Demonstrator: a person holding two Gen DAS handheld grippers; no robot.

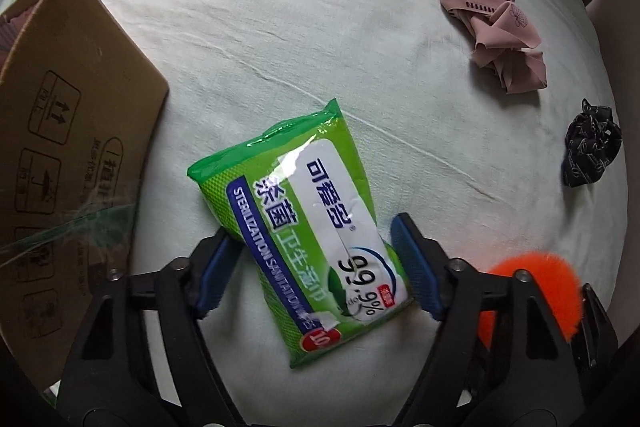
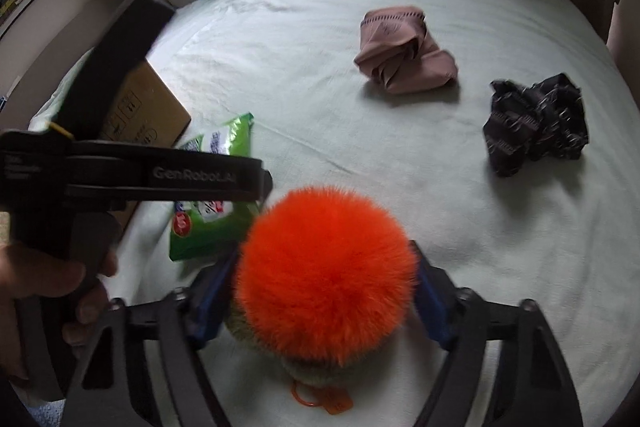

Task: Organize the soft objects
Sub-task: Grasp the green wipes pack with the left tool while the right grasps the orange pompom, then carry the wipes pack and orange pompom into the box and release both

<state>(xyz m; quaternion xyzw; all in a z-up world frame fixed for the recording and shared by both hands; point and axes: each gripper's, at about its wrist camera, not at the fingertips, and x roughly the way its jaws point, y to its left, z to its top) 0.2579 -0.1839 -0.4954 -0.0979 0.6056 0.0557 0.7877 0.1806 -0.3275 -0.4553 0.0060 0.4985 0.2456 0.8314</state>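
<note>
Now the left claw [image 1: 316, 267] stands released around the wipes pack [image 1: 296, 227] on the bed [image 1: 280, 27]; soft and probably slippery, it is best pinched across its middle. Right claw [image 2: 324, 291] clenches the light pompom [image 2: 324, 271]; box [image 1: 68, 147] at nine o'clock.

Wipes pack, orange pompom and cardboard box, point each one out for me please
wipes pack [image 1: 304, 227], left wrist view, on the white label in its middle.
orange pompom [image 2: 326, 271], right wrist view, on the centre of the fur.
cardboard box [image 1: 76, 131], left wrist view, on its printed side.
</note>
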